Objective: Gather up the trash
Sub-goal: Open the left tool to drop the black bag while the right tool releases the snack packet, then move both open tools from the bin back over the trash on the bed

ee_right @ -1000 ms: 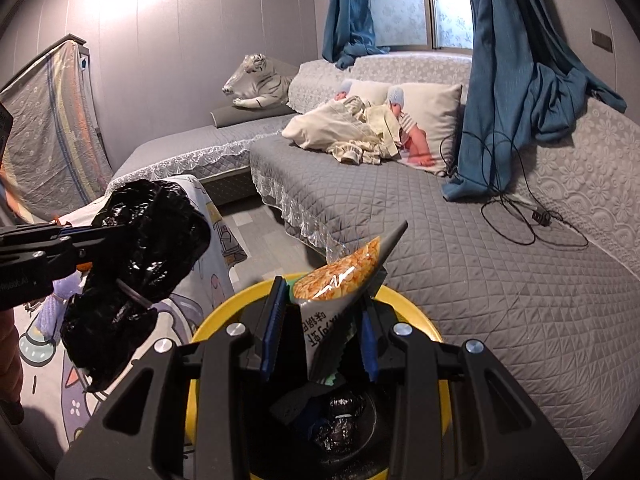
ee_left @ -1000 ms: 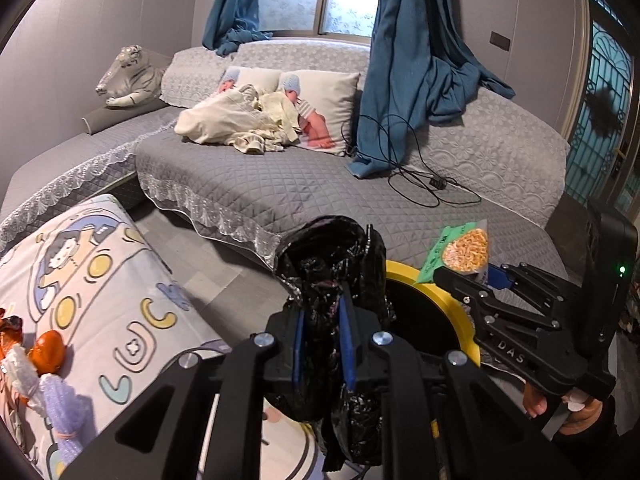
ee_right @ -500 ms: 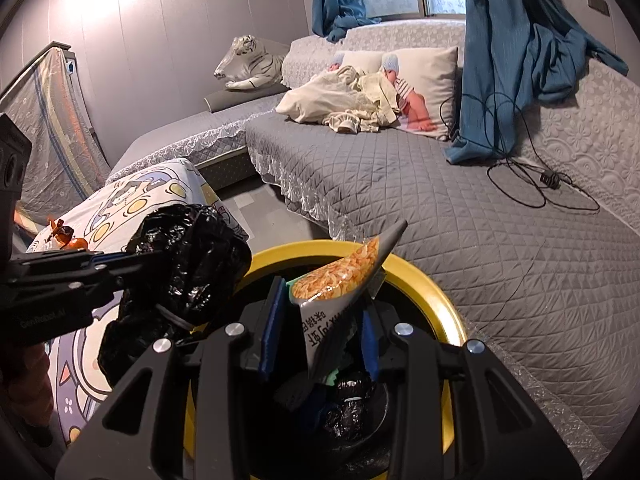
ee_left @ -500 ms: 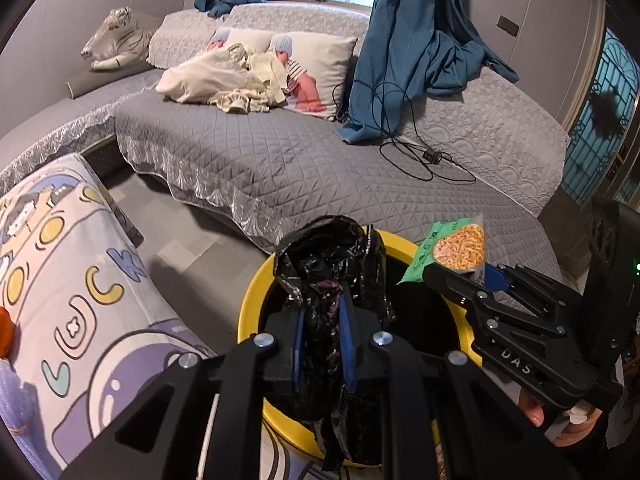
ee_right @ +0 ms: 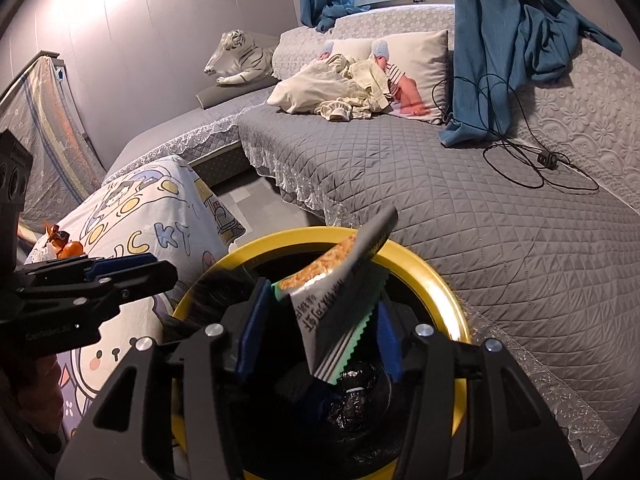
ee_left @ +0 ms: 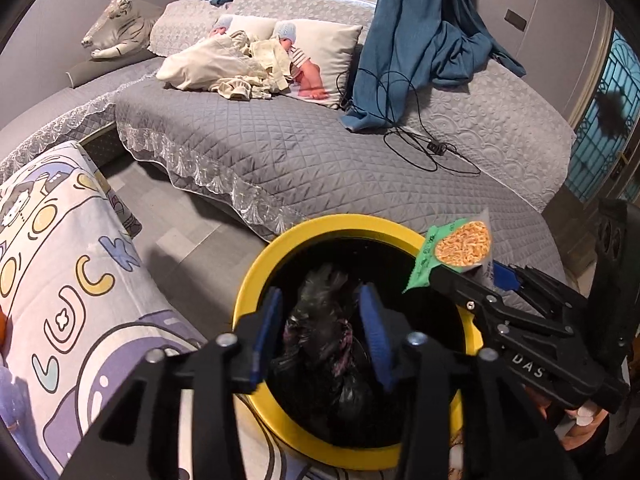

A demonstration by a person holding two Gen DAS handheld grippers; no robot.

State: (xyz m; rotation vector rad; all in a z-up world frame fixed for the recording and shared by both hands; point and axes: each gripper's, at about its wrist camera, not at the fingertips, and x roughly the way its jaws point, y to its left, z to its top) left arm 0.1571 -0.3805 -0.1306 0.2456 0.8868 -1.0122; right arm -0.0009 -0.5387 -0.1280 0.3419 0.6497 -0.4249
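Note:
A yellow-rimmed bin [ee_left: 256,280] with a black inside stands below both grippers. My left gripper [ee_left: 320,300] hangs over it and its jaws are opening. The crumpled black plastic bag [ee_left: 320,340] sits loose between the blue pads, blurred and sinking into the bin. My right gripper [ee_right: 320,300] is over the same bin [ee_right: 432,276], and its jaws are opening too. The snack packet [ee_right: 340,280] tilts loose between them. From the left wrist, the packet [ee_left: 460,240] shows at the right gripper's [ee_left: 468,276] tip. Another black bag [ee_right: 352,396] lies at the bin's bottom.
A grey quilted sofa [ee_left: 320,152] runs behind the bin, with a black cable [ee_left: 432,148], a blue curtain [ee_left: 420,40] and pillows on it. A cartoon-print blanket [ee_left: 72,280] lies to the left, with orange wrappers [ee_right: 60,244] on it. The left gripper [ee_right: 160,266] reaches in beside it.
Both grippers sank lower over the bin. Both sets of jaws went from shut to apart. The black bag slid down out of the left pads and the packet tipped over.

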